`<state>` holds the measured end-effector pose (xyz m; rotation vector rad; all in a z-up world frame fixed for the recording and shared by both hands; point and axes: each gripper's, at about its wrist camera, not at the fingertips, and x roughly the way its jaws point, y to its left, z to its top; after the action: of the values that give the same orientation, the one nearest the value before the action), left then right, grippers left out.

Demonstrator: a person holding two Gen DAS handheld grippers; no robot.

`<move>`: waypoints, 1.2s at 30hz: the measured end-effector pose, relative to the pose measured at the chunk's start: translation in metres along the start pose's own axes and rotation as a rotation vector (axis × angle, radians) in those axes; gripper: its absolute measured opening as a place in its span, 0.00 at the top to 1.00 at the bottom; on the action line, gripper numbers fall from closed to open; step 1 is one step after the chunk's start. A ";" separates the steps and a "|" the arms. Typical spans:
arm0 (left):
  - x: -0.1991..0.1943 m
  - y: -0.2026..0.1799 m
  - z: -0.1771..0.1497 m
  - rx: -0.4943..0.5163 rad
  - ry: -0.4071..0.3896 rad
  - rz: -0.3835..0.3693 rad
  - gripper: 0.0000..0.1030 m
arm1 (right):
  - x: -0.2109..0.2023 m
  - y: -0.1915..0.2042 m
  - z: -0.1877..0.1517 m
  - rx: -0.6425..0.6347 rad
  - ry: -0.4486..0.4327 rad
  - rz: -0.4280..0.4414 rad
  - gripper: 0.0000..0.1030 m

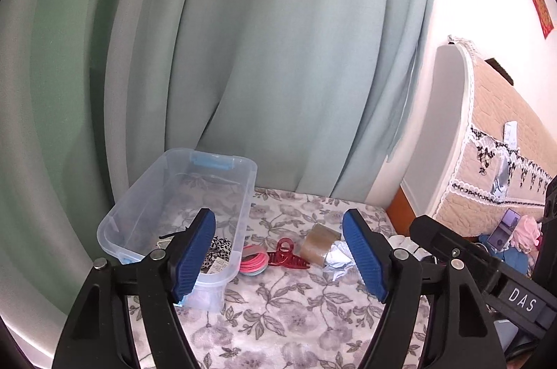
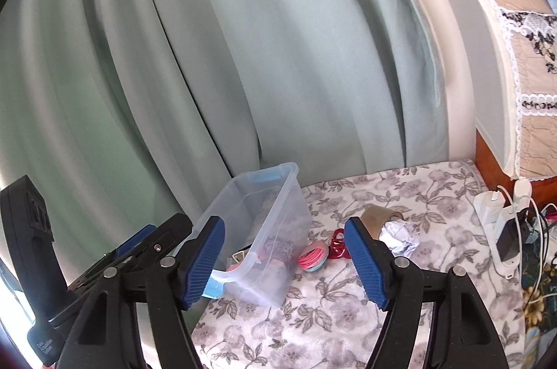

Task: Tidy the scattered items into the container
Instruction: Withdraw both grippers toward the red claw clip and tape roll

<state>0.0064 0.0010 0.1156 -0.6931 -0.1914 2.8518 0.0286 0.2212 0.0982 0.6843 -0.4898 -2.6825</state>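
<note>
Four things lie low in the middle of both views, just beside the box (image 1: 146, 195): bands (image 1: 253, 259), red clip (image 1: 287, 256), tape (image 1: 318, 243), paper ball (image 1: 339, 259). Something spotted is maybe already in the box. Both the left claw (image 1: 278, 254) and the right claw (image 2: 283, 259) are spread wide, holding nothing. Next, one must go down and pinch a thing.

White capitals "DAS" stand on a dark label plate (image 1: 521, 299) fixed to the body of the right claw, seen at the lower right of the left wrist view. A red hanging banner (image 1: 540, 8) on the wall carries gold characters too small to read. Small white print on the black device (image 2: 45, 346) at the lower left of the right wrist view is illegible.
</note>
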 end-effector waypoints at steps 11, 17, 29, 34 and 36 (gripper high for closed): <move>0.040 -0.026 -0.029 0.034 0.158 -0.012 0.26 | -0.024 -0.064 -0.014 0.124 -0.029 -0.128 0.27; 0.070 -0.032 -0.055 0.069 0.257 0.005 0.26 | -0.012 -0.101 -0.023 0.196 0.014 -0.180 0.27; 0.127 -0.028 -0.093 0.088 0.405 0.048 0.26 | 0.044 -0.134 -0.063 0.235 0.193 -0.209 0.27; 0.154 -0.027 -0.100 0.109 0.436 0.068 0.26 | 0.070 -0.144 -0.072 0.250 0.250 -0.210 0.27; 0.167 -0.027 -0.101 0.110 0.447 0.070 0.26 | 0.081 -0.148 -0.074 0.252 0.268 -0.209 0.27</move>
<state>-0.0868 0.0727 -0.0422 -1.3029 0.0586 2.6559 -0.0344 0.3027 -0.0544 1.2093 -0.7251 -2.6820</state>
